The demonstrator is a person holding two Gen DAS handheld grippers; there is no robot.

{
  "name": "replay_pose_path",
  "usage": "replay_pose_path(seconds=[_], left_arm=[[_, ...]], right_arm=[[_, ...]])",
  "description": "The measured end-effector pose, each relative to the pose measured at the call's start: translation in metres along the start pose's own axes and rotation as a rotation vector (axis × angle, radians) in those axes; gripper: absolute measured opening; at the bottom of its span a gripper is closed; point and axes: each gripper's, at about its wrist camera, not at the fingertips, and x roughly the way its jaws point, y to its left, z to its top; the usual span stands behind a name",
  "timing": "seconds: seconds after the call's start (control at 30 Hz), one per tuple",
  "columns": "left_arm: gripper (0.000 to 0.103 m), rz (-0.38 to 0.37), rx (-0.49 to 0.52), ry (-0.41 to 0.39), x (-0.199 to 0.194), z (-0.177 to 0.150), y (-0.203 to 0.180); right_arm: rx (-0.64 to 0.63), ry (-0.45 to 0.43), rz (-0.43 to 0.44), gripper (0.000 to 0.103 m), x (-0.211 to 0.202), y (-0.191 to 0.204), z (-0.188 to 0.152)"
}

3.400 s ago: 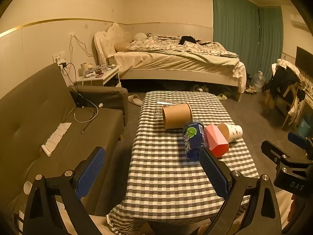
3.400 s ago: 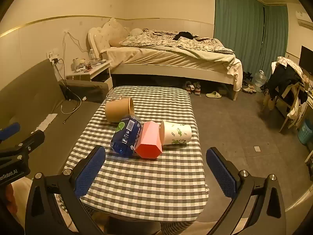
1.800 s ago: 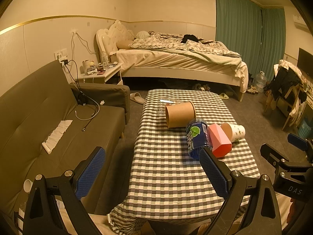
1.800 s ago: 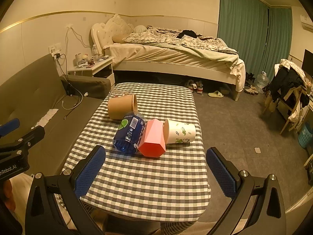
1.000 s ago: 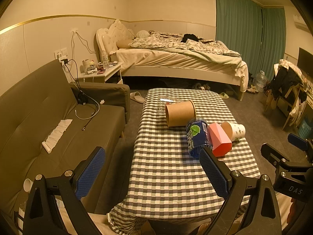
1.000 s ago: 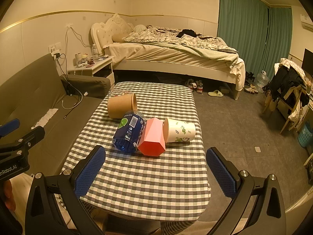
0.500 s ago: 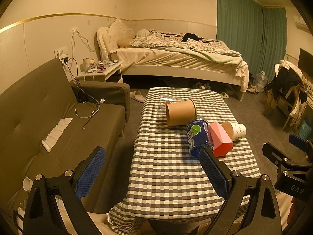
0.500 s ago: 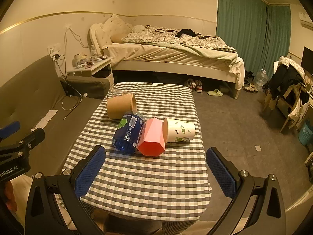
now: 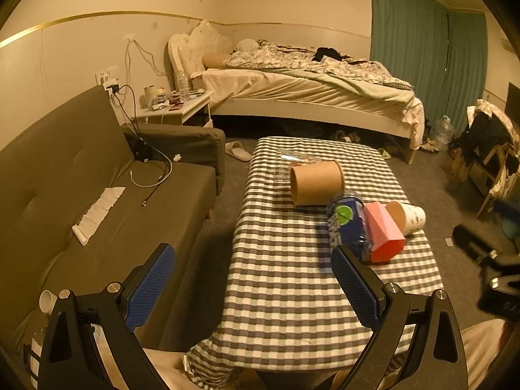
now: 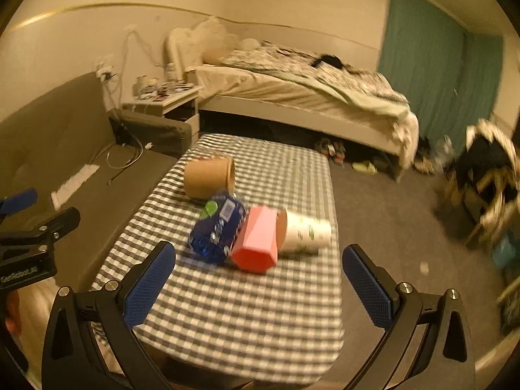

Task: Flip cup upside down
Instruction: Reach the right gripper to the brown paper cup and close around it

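Note:
Several cups lie on their sides on the checked table (image 9: 292,286) (image 10: 247,318). A brown paper cup (image 9: 317,187) (image 10: 209,182) lies farthest back. A blue cup (image 9: 347,227) (image 10: 217,229), a pink faceted cup (image 9: 383,235) (image 10: 256,239) and a white printed cup (image 9: 408,216) (image 10: 304,230) lie in a row. My left gripper (image 9: 253,279) is open and empty over the table's near left. My right gripper (image 10: 258,282) is open and empty just in front of the pink cup.
A clear plastic cup (image 9: 287,159) lies behind the brown one. A grey sofa (image 9: 97,195) runs along the left of the table. A bed (image 9: 308,97) stands behind. A chair with clothes (image 9: 487,149) is at the right.
My right gripper has moved forward and to the right toward the row of cups; its view is blurred. My left gripper has shifted slightly left.

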Motion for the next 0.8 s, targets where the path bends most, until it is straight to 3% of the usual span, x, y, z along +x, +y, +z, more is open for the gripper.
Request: replay_pose_path(seconds=[0.2,0.4,0.5,0.63,0.8], left_arm=[[0.099,0.039,-0.042,0.035,0.032,0.018,0.019],[0.099,0.111,-0.074,0.056,0.079,0.034,0.047],[0.099,0.135,-0.093,0.077,0.101,0.035,0.064],[0.099,0.143,-0.123,0.120,0.122,0.029,0.081],[0.099,0.147,-0.147,0.153,0.145,0.026,0.098]], right_arm=[[-0.313,-0.016,0.052,0.103,0.018,0.021,0.049],[-0.719,0.027,0.118,0.103,0.074,0.069,0.095],[-0.938,0.098,0.168,0.103,0.123,0.102,0.101],[-1.132,0.215,0.190,0.102,0.190,0.124,0.092],[-1.195,0.384,0.183,0.098,0.258,0.138,0.085]])
